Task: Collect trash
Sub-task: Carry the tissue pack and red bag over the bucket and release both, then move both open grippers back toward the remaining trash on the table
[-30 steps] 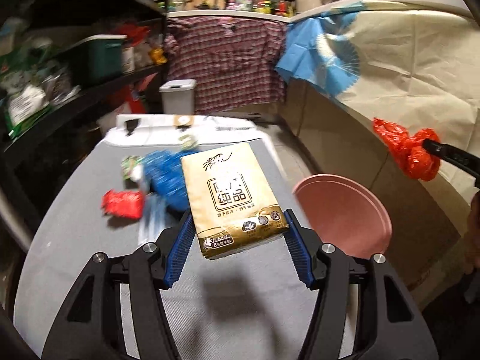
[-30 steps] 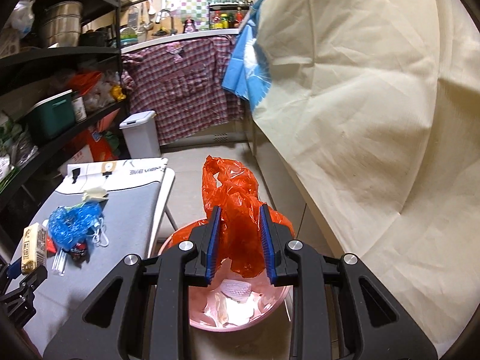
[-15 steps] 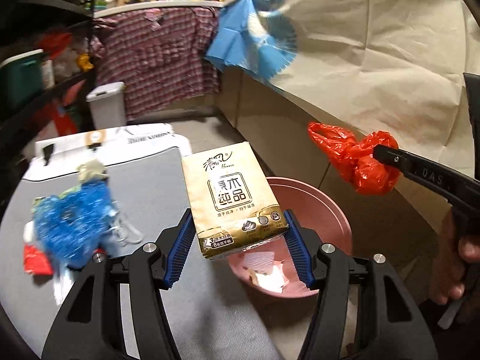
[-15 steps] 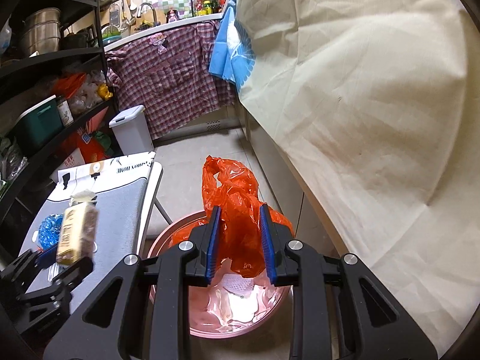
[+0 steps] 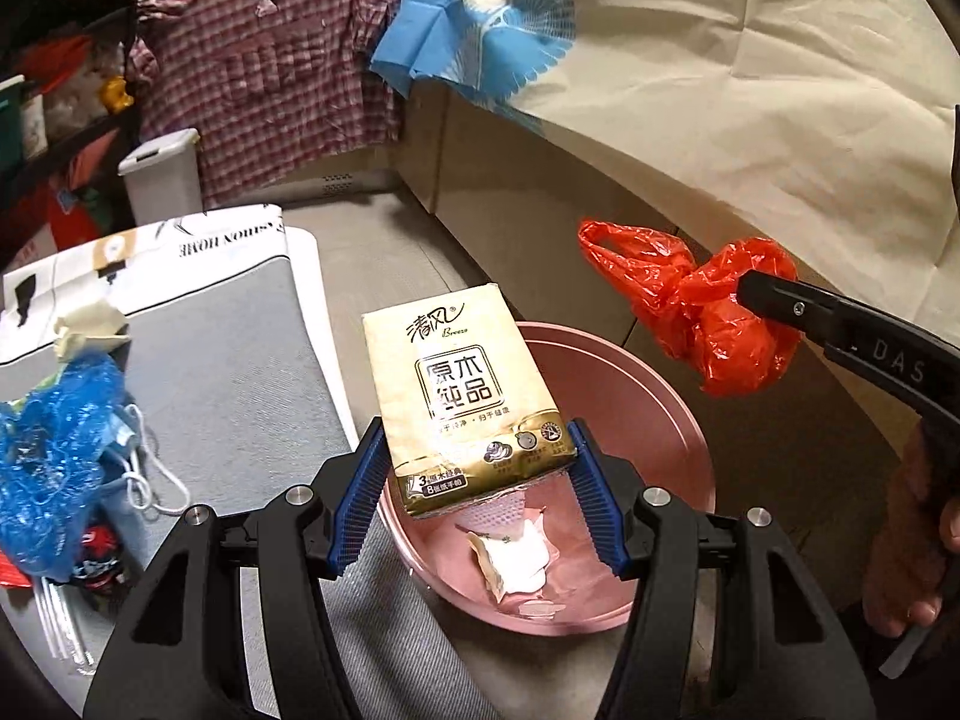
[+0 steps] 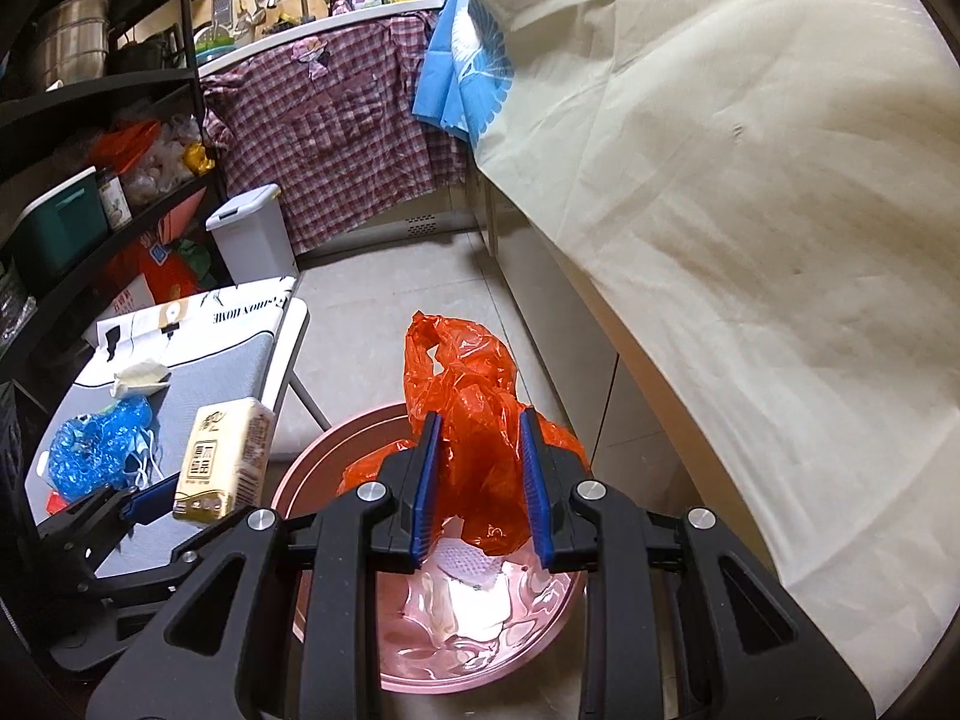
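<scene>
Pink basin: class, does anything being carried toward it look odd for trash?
Yes. The left tongs hold a tissue pack over the pink basin; it looks sealed and unused, unlike the crumpled waste inside.

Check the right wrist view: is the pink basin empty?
No. The pink basin already holds white crumpled wrappers on its bottom, below the orange plastic bag gripped by the right gripper.
</scene>
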A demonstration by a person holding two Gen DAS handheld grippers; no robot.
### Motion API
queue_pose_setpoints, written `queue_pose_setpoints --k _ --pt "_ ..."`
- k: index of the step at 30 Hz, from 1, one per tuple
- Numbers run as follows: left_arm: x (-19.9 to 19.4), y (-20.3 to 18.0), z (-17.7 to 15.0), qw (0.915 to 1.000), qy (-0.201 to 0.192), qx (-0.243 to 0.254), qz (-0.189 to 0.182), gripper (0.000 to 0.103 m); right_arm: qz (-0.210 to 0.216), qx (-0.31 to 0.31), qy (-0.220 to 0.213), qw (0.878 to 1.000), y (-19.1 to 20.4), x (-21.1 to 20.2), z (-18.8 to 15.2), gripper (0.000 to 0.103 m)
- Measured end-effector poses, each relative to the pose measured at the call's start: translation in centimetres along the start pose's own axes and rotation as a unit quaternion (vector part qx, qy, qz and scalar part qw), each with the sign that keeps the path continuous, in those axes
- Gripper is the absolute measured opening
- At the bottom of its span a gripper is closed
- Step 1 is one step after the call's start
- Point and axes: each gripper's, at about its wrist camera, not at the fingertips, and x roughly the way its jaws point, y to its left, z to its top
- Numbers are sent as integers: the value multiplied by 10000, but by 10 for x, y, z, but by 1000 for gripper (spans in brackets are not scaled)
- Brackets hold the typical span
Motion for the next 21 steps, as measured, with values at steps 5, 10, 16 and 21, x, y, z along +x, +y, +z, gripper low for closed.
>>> queue_pose_setpoints --k 5,10,16,21 --pt "10 2 2 9999 94 -25 -27 59 41 18 63 10000 -1 6 -1 27" --pt "20 9 3 9993 303 -183 -77 66 -25 3 193 9998 1 15 -1 48" --pt "8 15 1 9994 235 -233 -48 66 -27 40 198 9998 0 17 -1 48" --pt "-13 23 -2 9995 159 -256 4 65 26 -43 114 9999 3 12 -3 48"
